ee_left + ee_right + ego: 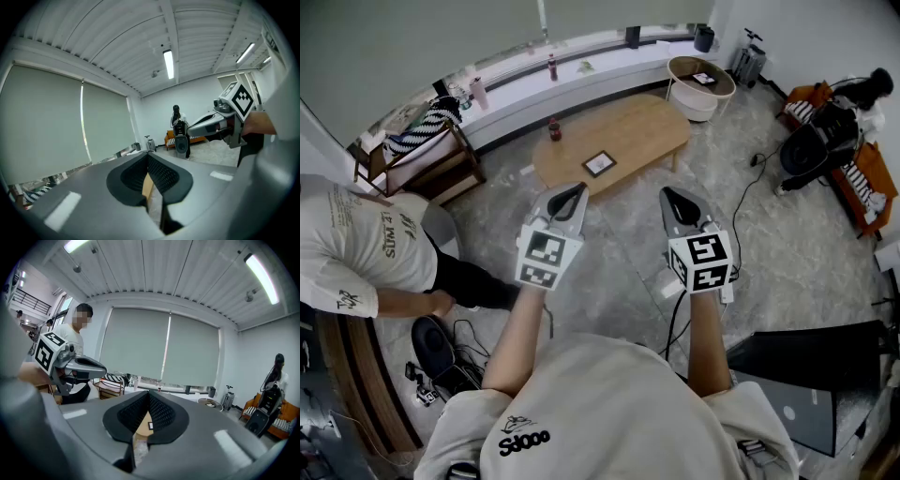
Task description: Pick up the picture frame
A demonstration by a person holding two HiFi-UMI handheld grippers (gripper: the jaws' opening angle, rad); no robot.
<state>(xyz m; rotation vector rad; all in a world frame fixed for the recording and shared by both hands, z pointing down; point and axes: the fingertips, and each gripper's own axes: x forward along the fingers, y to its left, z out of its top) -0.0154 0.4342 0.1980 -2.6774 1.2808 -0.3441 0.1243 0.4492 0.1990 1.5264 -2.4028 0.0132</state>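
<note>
The picture frame (599, 164), small with a dark border, lies flat on the oval wooden coffee table (642, 127), well ahead of both grippers. My left gripper (571, 194) and right gripper (677, 198) hover side by side above the floor, short of the table, both shut and holding nothing. In the right gripper view the picture frame (151, 425) shows small through the slit behind the closed pads of the right gripper (149, 394). In the left gripper view only a strip of the coffee table (146, 185) shows behind the left gripper (148, 157).
A red bottle (553, 129) stands on the table's far left. A person in a white T-shirt (356, 253) crouches at left beside a wooden shelf (441, 164). A round white side table (701, 80), black equipment (816, 141) and floor cables (741, 202) lie to the right.
</note>
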